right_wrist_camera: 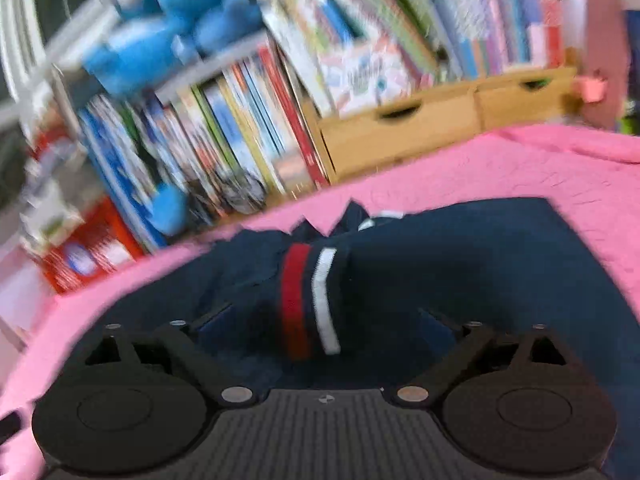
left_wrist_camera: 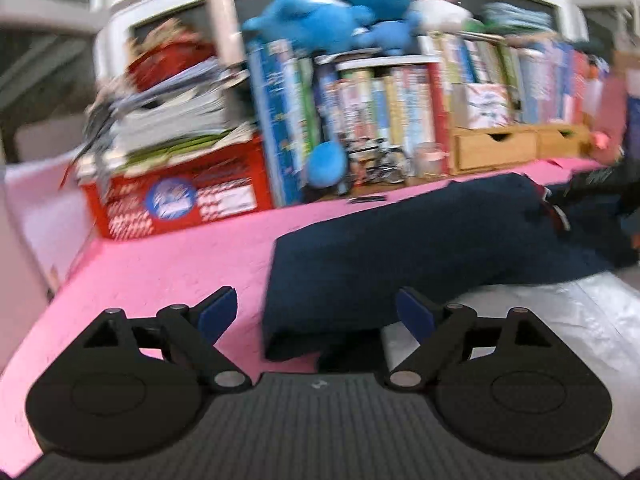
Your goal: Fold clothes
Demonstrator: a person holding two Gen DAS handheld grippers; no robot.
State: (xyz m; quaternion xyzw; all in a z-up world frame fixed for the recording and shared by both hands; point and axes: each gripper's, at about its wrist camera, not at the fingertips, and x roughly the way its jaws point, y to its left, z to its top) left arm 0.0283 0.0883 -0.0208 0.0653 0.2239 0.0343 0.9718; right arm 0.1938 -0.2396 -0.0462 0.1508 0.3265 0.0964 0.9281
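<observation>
A navy garment [left_wrist_camera: 400, 240] lies spread on the pink cover [left_wrist_camera: 160, 272]. My left gripper [left_wrist_camera: 316, 313] stands open over the garment's near left corner; the cloth's edge lies between its blue pads [left_wrist_camera: 218, 314] without touching them. In the right wrist view the same navy garment [right_wrist_camera: 480, 264] fills the middle, and a ribbed cuff with a red and a white stripe [right_wrist_camera: 298, 300] rests bunched on it. My right gripper [right_wrist_camera: 326, 320] hovers open around that cuff, with its fingers [right_wrist_camera: 216, 314] well apart from the cloth. Both views are blurred.
A row of upright books [left_wrist_camera: 380, 112], a red crate [left_wrist_camera: 176, 200] piled with papers, blue plush toys [left_wrist_camera: 320, 12], a glass jar [left_wrist_camera: 430, 158] and wooden drawers [left_wrist_camera: 496, 148] line the far edge. A silvery sheet [left_wrist_camera: 540, 320] lies under the garment's near side.
</observation>
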